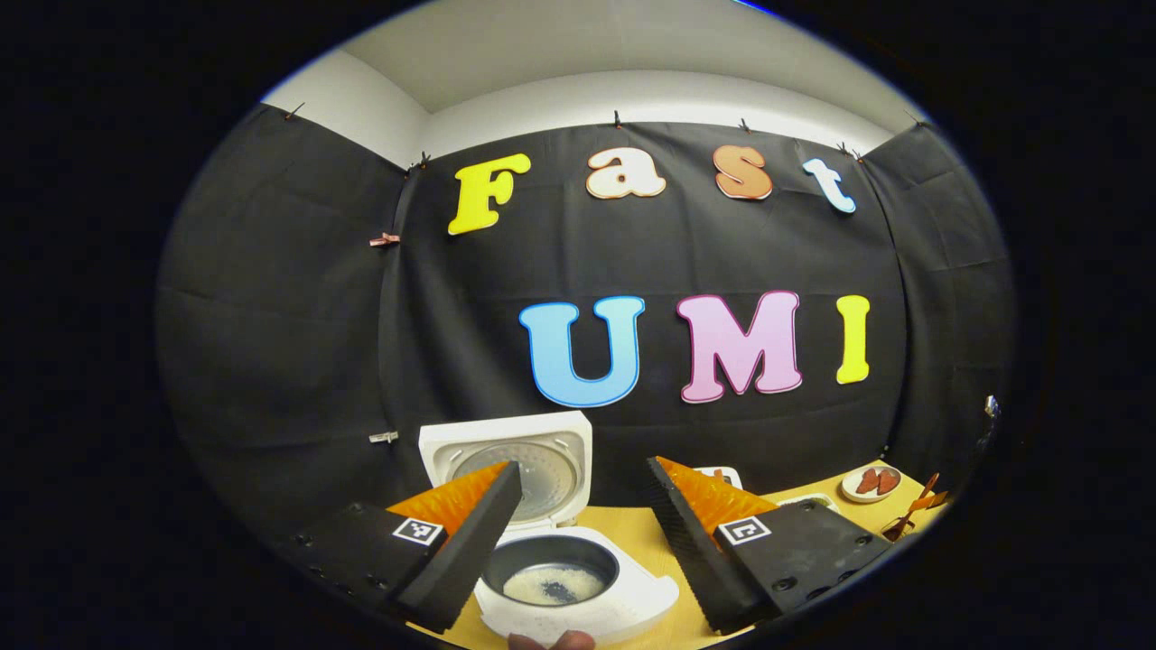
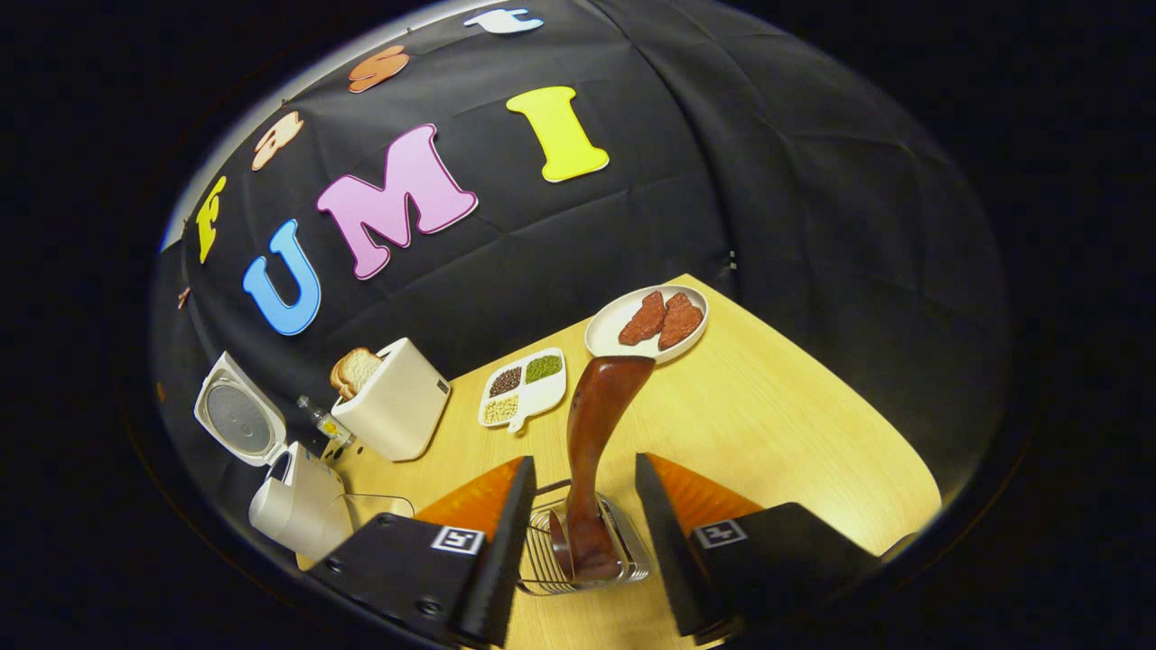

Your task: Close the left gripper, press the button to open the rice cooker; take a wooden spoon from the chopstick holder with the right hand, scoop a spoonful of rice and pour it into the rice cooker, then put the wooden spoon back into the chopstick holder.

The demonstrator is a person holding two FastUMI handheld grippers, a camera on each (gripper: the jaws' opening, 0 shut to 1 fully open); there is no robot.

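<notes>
The white rice cooker (image 1: 578, 609) stands open below my left gripper (image 1: 582, 469), its lid (image 1: 506, 456) raised upright behind the dark inner pot (image 1: 553, 578), which holds a little pale rice. The left gripper is open and holds nothing. In the right gripper view, a brown wooden spoon (image 2: 596, 424) stands upright in a wire chopstick holder (image 2: 623, 560) on the wooden table. My right gripper (image 2: 585, 462) is open, one finger on each side of the spoon's handle with gaps between. The open rice cooker (image 2: 293, 506) sits far left in that view.
A white toaster (image 2: 393, 411) with a bread slice (image 2: 354, 368) stands near the cooker, a small bottle (image 2: 316, 415) beside it. A divided dish of grains (image 2: 524, 386) and a plate with meat pieces (image 2: 646, 320) lie beyond the holder. The table (image 2: 795, 433) ends at the black cloth wall.
</notes>
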